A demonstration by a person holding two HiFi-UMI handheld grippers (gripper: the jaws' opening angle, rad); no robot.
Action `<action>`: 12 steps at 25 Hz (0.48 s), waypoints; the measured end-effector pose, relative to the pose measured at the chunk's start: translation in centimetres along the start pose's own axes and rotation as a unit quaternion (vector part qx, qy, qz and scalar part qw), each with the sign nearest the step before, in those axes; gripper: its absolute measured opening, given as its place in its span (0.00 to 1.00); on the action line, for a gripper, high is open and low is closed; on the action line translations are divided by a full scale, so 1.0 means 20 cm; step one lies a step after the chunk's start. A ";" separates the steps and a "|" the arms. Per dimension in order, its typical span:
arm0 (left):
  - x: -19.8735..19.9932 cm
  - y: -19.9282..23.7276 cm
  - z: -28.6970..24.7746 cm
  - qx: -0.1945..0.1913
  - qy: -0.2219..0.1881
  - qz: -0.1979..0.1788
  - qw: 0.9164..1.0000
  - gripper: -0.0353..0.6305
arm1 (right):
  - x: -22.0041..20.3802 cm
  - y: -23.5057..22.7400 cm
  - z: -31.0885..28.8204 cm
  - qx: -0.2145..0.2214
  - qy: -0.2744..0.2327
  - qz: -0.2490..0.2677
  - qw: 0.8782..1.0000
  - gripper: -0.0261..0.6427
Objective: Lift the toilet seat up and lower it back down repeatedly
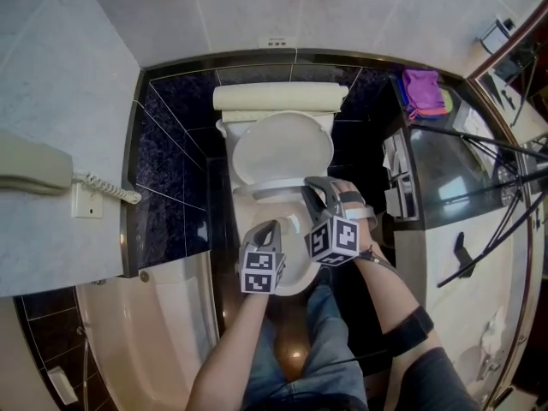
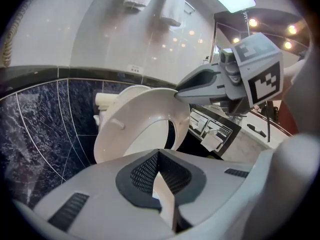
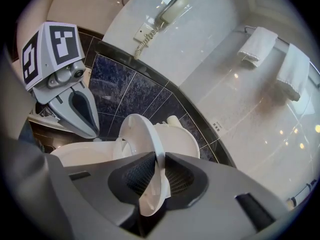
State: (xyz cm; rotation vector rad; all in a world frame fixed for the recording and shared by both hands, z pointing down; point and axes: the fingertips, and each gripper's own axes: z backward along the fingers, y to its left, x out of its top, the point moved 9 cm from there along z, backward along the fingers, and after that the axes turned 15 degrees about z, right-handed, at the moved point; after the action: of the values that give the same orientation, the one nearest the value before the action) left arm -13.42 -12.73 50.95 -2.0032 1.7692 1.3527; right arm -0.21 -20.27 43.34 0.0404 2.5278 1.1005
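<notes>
room left: dark tiled wall [image 1: 167,169] just beside the toilet bowl [image 1: 295,282], bathtub [image 1: 137,332] below it, little side room
room right: paper holder [image 1: 398,178] and glass panel [image 1: 454,169] near the bowl, narrow gap there
room behind: tank [image 1: 278,98] against the wall, lid [image 1: 282,148] upright leaning on it
room front: person's knees [image 1: 317,332] near the bowl front, space above the bowl open
seat place: toilet seat [image 1: 276,187] off the rim, partly raised between bowl and lid
seat axis: long axis runs from hinge by the tank to the free front edge, front edge tipped up and toward the person
seat face: underside with a bumper faces the left gripper view [image 2: 135,129]; seen nearly edge-on in the right gripper view [image 3: 142,134]
right arm: forearm reaches in from lower right, black strap [image 1: 411,328] on it, tool angled down and forward
right claw: right gripper [image 3: 157,159] clamped on the seat's rim, pads pressing both faces; at the seat's right front edge [image 1: 315,185]
left arm: forearm comes up from below, tool angled down over the bowl front
left claw: left gripper [image 2: 159,156] closed, tips together, holding nothing I can name; pale sliver shows in the gap lower down; apart from the seat [image 1: 272,226]
other: wall phone [image 1: 34,165] far left, towels [image 3: 257,46] high on the wall
</notes>
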 end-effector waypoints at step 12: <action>-0.14 -0.03 0.08 0.018 -0.019 -0.007 1.000 0.03 | 0.07 0.38 0.25 0.000 0.023 0.005 1.000 0.16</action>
State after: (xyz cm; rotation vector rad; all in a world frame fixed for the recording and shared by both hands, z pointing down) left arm -13.55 -9.52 51.64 -1.9547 1.7480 1.3366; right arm -0.62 -11.27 45.21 0.0267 2.5721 1.1163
